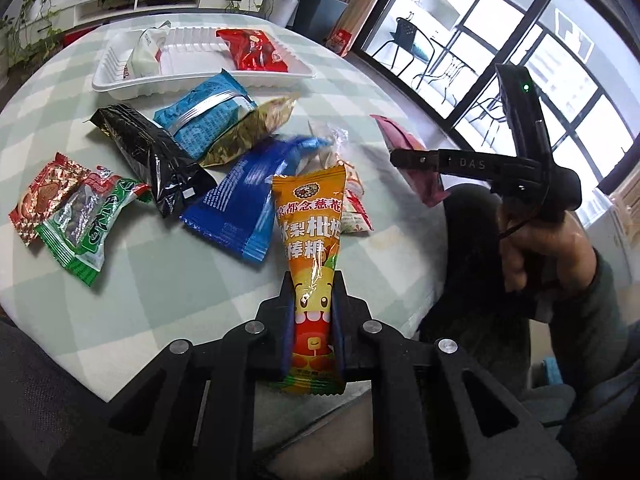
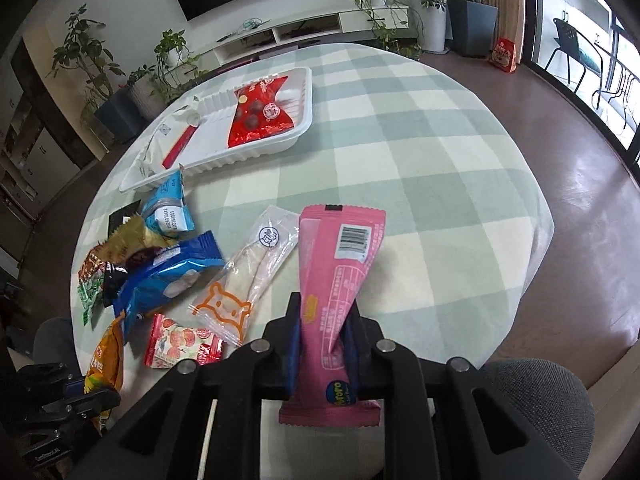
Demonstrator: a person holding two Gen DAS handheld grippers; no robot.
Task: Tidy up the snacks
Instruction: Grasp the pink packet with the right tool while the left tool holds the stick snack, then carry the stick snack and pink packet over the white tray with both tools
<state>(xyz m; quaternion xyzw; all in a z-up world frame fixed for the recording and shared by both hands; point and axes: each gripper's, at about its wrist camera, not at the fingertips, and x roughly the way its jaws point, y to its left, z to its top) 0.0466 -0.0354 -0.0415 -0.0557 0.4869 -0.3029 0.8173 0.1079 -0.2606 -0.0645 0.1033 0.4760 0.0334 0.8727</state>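
Observation:
My left gripper (image 1: pixel 313 280) is shut on an orange lollipop packet (image 1: pixel 310 224) and holds it above the table's near edge. My right gripper (image 2: pixel 323 300) is shut on a pink snack packet (image 2: pixel 342 252); it also shows in the left wrist view (image 1: pixel 416 178), held at the right. A white tray (image 1: pixel 192 82) at the far side holds a red packet (image 1: pixel 254 50) and a white packet (image 1: pixel 144 54). Loose snacks lie between: a blue packet (image 1: pixel 240 200), a black one (image 1: pixel 152 152), a light blue one (image 1: pixel 204 114), a green one (image 1: pixel 90 228).
The round table has a green-and-white checked cloth (image 2: pixel 420 152). A clear bear-print packet (image 2: pixel 252 272) and a small red-white packet (image 2: pixel 180 344) lie near my right gripper. Potted plants (image 2: pixel 432 4), a TV cabinet and windows stand beyond. A grey chair (image 2: pixel 532 400) is at the near right.

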